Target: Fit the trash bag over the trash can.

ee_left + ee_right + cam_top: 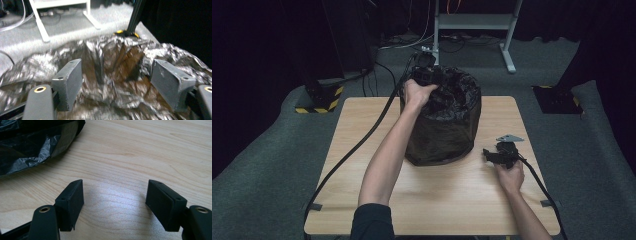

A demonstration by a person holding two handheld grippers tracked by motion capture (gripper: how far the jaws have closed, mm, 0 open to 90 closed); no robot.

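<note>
- A black plastic bin liner (447,95) is draped inside and over the rim of a round bin (442,140) standing mid-table. It sits directly under and ahead of the left claw (428,75).
- The liner looks thin, light, limp and glossy. It would likely crumple and slip rather than resist, so a fold needs pinching, not the smooth skin.
- Best hold, by my judgement: the bunched ridge of film (100,62) rising just ahead of the left claw (115,75), between its two pads.
- The left claw is released: its pads stand wide apart, with crinkled film below and between them but not pressed.
- The right claw (115,202) is also released and empty, low over the bare wooden table (150,150). The bin's wall (30,150) lies ahead to its left, well apart.
- In the high view, the right claw (501,156) rests to the right of the bin.
</note>
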